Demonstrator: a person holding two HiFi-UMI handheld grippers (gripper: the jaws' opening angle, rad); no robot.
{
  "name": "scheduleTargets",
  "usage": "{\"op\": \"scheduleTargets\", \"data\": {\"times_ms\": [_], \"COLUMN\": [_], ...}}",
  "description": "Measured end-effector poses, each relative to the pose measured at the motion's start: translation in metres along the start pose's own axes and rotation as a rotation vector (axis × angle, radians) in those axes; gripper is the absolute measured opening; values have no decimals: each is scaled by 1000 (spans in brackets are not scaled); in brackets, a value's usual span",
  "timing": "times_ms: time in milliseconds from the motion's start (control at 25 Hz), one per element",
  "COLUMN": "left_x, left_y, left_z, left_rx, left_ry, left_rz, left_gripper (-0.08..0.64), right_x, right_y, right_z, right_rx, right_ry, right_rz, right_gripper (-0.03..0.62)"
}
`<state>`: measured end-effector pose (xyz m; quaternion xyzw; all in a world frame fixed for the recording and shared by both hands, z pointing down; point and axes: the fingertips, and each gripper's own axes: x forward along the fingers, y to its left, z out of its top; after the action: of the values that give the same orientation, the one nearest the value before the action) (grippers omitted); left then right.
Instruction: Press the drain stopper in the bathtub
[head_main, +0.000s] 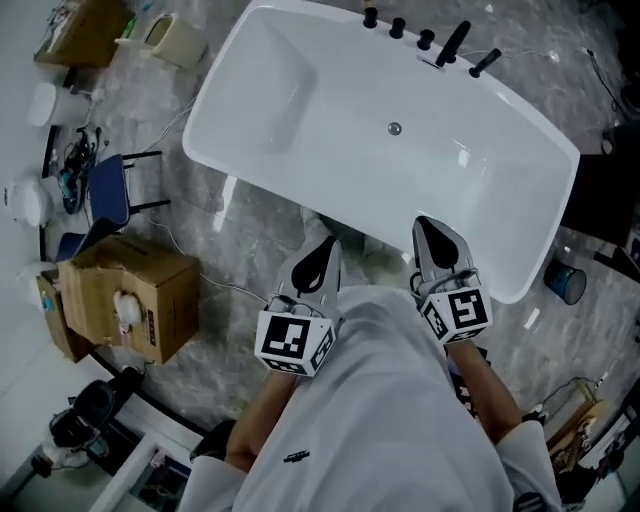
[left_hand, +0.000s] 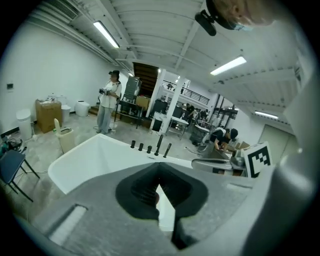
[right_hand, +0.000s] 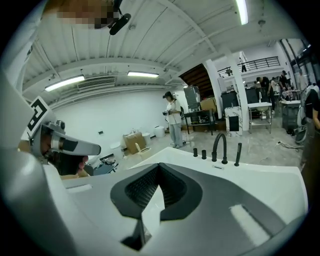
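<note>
Drain stopper is seen on the bathtub floor — at about 12 o'clock from the right gripper and 1 o'clock from the left gripper. The right is judged nearer. Both pairs of jaws are pressed together — nothing is pinched.

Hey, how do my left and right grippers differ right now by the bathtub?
The right gripper pokes over the bathtub's near rim in the head view; the left gripper stops short of it, above the floor. The left leans rightward, the right leftward. Both are shut, empty, and well short of the drain stopper.
</note>
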<state>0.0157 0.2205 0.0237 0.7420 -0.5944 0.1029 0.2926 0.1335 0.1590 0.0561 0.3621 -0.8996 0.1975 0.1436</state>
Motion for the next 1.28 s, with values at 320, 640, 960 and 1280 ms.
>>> {"op": "scheduleTargets", "data": {"times_ms": [320, 640, 960, 1280], "left_x": [66, 112, 173, 222], "left_y": [73, 144, 178, 189], "left_z": [22, 19, -13, -60], "left_rx": [30, 11, -17, -33], "left_ry": [111, 166, 188, 196], "left_rz": [-172, -217, -165, -132], "left_gripper": [-2, -2, -2, -2], "right_x": [69, 139, 193, 239], "right_y": [-30, -41, -76, -118], "right_z": [7, 8, -26, -78], "right_rx": [65, 130, 86, 3], "right_ry": [25, 2, 19, 53], "right_rz": [-200, -295, -223, -161], "right_gripper": [-3, -2, 2, 2]}}
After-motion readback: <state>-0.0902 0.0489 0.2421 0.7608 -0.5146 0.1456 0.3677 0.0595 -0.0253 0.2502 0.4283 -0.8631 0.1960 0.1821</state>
